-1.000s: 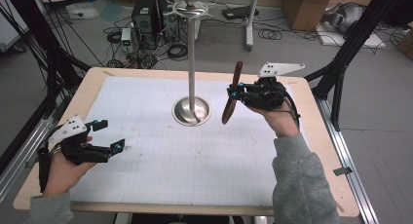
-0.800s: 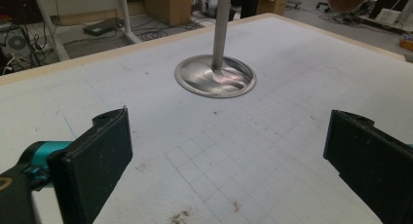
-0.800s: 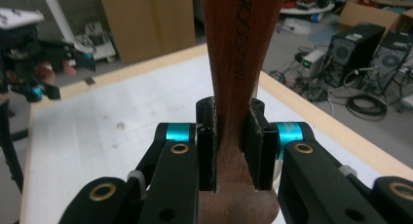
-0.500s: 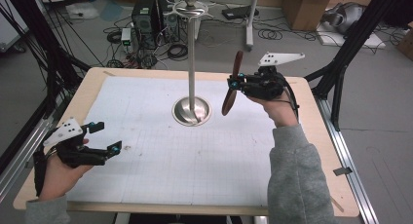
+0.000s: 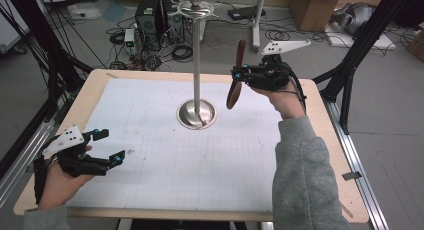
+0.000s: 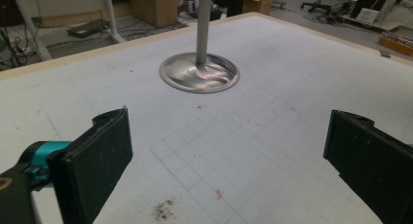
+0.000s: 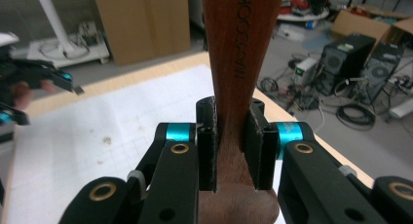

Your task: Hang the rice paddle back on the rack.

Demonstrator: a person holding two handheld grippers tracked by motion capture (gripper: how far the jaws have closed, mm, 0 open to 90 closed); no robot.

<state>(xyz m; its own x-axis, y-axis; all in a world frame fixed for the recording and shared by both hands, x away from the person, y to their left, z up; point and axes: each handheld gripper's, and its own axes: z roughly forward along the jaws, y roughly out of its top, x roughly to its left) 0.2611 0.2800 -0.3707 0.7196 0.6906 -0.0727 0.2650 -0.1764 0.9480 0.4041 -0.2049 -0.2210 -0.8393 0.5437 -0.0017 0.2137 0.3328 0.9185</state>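
From the high view, my right gripper (image 5: 241, 75) pinches a wooden spoon (image 5: 235, 80) in the air just right of the metal stand (image 5: 196, 55), its bowl end hanging lowest. My left gripper (image 5: 112, 147) sits spread, well left of the stand, low over the worktop (image 5: 200, 165).

In the left gripper view, my jaws stand wide apart with the stand's base (image 6: 199, 73) beyond them.

In the right gripper view, my pads (image 7: 207, 141) clamp the spoon's handle (image 7: 238, 53).

Even, soft indoor light; faint shadows; slight blur overall.
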